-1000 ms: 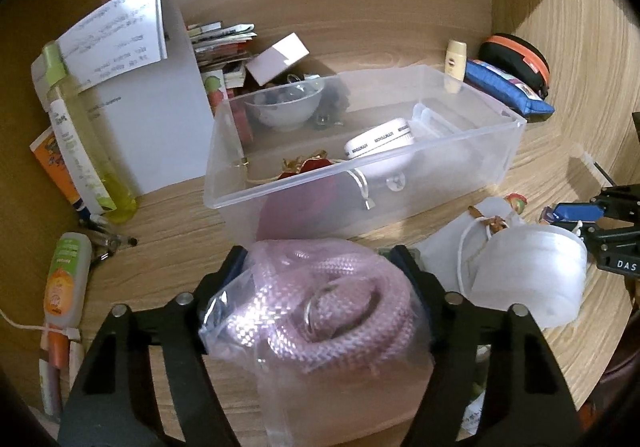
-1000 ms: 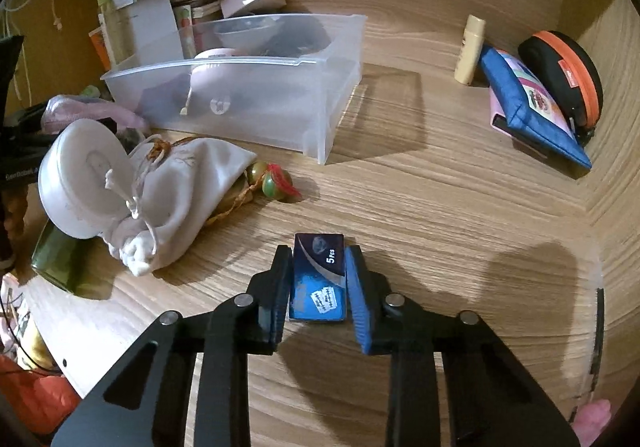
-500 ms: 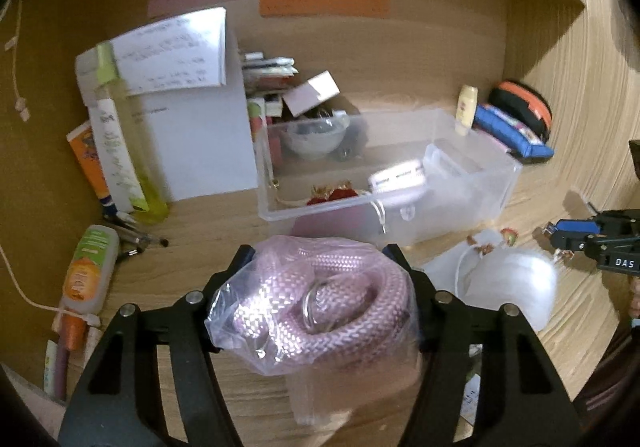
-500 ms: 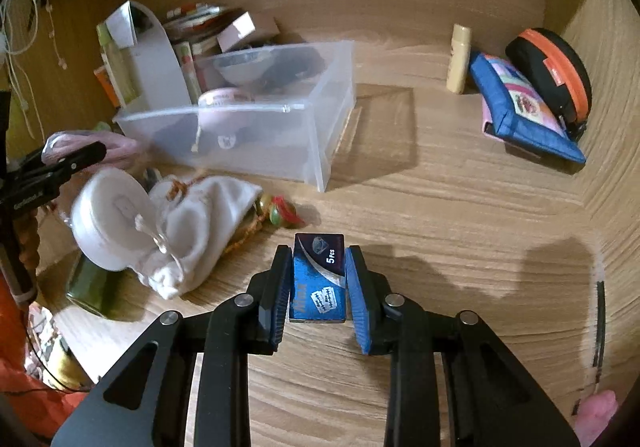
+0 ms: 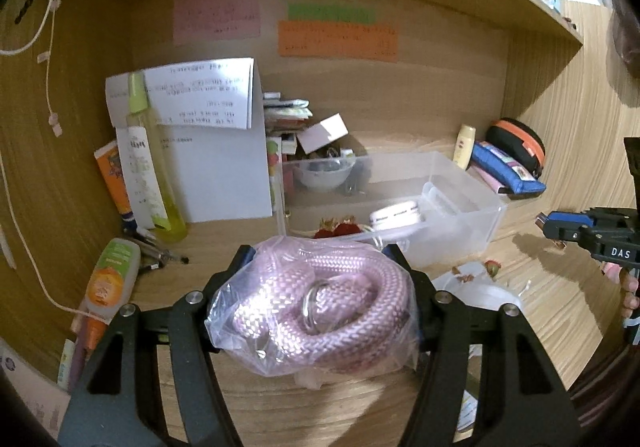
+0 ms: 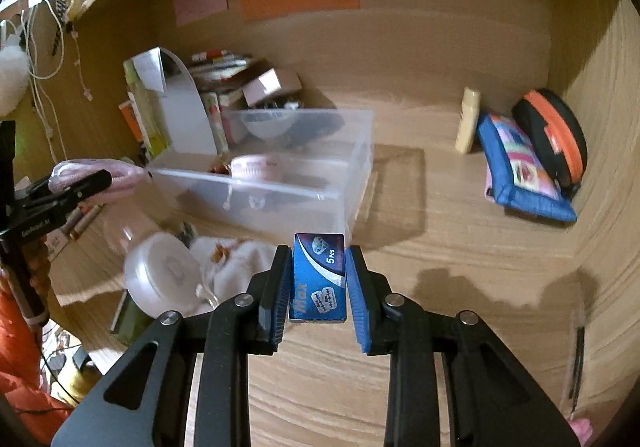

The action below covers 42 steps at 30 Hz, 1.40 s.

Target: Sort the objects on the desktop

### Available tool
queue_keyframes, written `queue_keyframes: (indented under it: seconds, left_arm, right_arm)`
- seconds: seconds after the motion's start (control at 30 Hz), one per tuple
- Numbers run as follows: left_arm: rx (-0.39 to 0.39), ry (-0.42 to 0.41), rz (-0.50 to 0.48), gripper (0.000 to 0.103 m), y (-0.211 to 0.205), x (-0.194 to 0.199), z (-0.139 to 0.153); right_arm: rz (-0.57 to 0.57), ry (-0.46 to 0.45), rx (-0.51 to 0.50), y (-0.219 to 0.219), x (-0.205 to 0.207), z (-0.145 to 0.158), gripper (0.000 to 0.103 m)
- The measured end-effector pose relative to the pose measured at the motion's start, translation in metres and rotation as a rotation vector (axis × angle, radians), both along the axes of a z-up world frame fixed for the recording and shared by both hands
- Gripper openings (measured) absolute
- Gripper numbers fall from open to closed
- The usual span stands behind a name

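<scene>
L gripper is spread wide, jaws pressed vs. both sides of a clear bag w/ a coiled pink rope inside; bag fills the whole gap and bulges past the fingers, held up above the wooden desk. From the R wrist view the same gripper shows at far left w/ the pink bundle sticking out, just beside the near-left corner of the clear plastic bin. R gripper is open only narrowly, blue pads clamped on the long edges of a small blue box marked "Max" and "5 pcs", held off the desk in front of the bin's near-right corner. Bin holds a round white tin, a clear bowl and something red. On the desk below, btwn the grippers: white drawstring pouch and a round white lid-like container, touching each other. At back right, a blue pouch leans vs. a black-orange case, w/ a small cream bottle just beside.
</scene>
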<state>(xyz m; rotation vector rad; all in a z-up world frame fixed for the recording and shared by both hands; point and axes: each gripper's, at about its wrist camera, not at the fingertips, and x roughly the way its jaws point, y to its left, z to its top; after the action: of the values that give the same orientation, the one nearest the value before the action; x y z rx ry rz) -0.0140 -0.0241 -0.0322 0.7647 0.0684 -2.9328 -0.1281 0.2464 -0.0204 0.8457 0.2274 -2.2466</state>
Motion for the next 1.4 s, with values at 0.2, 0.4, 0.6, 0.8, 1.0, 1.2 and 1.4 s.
queue_keyframes:
  seconds: [0.2, 0.4, 0.6, 0.8, 1.0, 1.2, 1.4]
  left_arm:
    - [0.038, 0.018, 0.013, 0.064, -0.005, -0.006, 0.009]
    - [0.052, 0.034, 0.034, 0.064, -0.011, -0.017, 0.018]
    - [0.084, 0.062, 0.014, 0.055, -0.012, -0.032, 0.03]
    - [0.104, 0.006, 0.013, 0.055, -0.021, -0.041, 0.02]
    - [0.078, -0.044, -0.011, 0.081, -0.02, -0.024, 0.011]
    - [0.131, -0.135, -0.073, 0.086, -0.024, -0.013, -0.007]
    - [0.191, -0.248, -0.131, 0.089, -0.013, -0.027, -0.033]
  right_arm:
    - [0.026, 0.033, -0.029, -0.011, -0.006, 0.017, 0.025]
    - [0.053, 0.054, -0.046, -0.025, -0.016, 0.03, 0.025]
    - [0.083, 0.071, -0.048, -0.043, -0.028, 0.04, 0.025]
    - [0.106, 0.044, -0.037, -0.063, -0.041, 0.034, 0.025]
    - [0.123, 0.01, -0.029, -0.072, -0.047, 0.023, 0.025]
    - [0.138, 0.007, -0.029, -0.075, -0.043, 0.021, 0.025]
    - [0.151, 0.013, -0.013, -0.079, -0.036, 0.019, 0.025]
